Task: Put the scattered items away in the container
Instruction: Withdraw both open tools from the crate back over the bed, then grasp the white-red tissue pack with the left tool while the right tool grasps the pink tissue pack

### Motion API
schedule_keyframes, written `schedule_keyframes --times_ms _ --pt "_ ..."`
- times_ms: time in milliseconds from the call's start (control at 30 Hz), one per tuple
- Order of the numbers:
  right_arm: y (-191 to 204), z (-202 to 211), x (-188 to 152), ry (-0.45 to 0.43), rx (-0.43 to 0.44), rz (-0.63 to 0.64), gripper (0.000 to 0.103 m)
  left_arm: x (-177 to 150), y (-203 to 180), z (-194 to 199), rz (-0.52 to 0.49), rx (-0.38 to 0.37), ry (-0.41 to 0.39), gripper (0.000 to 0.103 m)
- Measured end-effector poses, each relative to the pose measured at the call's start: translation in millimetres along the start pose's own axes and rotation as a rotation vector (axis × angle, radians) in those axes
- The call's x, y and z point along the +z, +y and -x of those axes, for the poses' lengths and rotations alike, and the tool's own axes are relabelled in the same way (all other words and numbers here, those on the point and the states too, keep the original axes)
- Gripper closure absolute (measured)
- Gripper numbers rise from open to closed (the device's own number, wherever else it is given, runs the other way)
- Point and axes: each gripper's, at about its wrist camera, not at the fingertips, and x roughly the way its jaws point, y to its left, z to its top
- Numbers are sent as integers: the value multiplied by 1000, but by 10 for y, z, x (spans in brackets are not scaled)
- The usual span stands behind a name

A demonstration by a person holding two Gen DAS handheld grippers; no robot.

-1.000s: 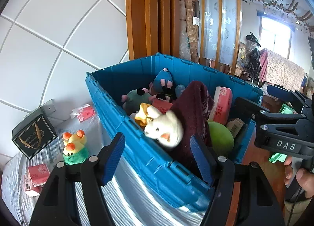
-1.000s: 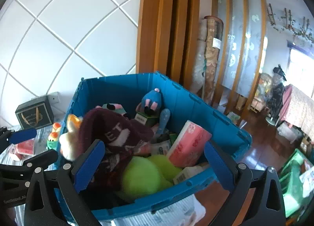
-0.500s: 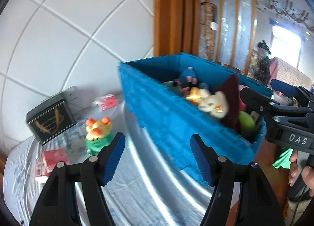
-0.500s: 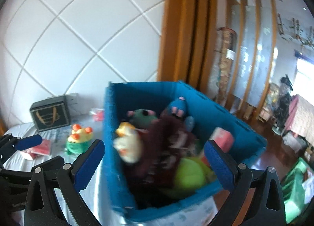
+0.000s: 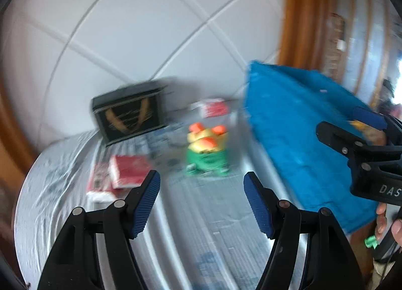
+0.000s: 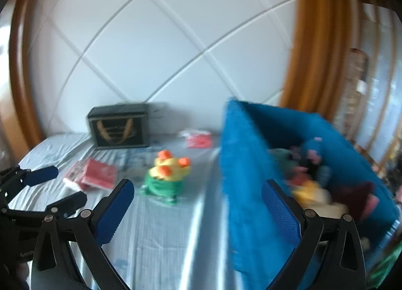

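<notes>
A blue crate [image 5: 296, 134] stands on the right of the bed; it also shows in the right wrist view [image 6: 253, 176], holding plush toys and a maroon cloth. A green and yellow plush toy [image 5: 207, 150] with orange bumps sits on the sheet left of the crate, also in the right wrist view [image 6: 165, 175]. A red packet [image 5: 125, 171] lies further left, seen too in the right wrist view [image 6: 98, 173]. My left gripper [image 5: 202, 197] is open and empty, short of the plush toy. My right gripper [image 6: 198, 205] is open and empty beside the crate wall.
A black box [image 5: 129, 114] with a gold mark stands at the back by the white padded wall. A small red pack [image 5: 213, 107] lies behind the plush toy. The bed [image 5: 196, 239] has a pale striped sheet. Wooden posts rise behind the crate.
Both views have swung left, away from the crate's inside and toward the items on the sheet. The plush toy now sits ahead of the left gripper. Both grippers stay open.
</notes>
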Motion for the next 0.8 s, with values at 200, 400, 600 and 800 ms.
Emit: schedule_keyframes --times_ms 200,400,600,800 --pt "708 -799 48 97 141 80 0 -206 976 -473 146 150 98 35" --pt "1433 -1634 -4 212 257 155 0 -483 1830 -1013 277 266 203 35" --pt "2145 -2510 -97 312 348 219 0 -560 2521 -1636 358 346 256 35" --pt "2258 -3083 -162 365 329 219 0 -429 2618 -2318 336 302 264 35"
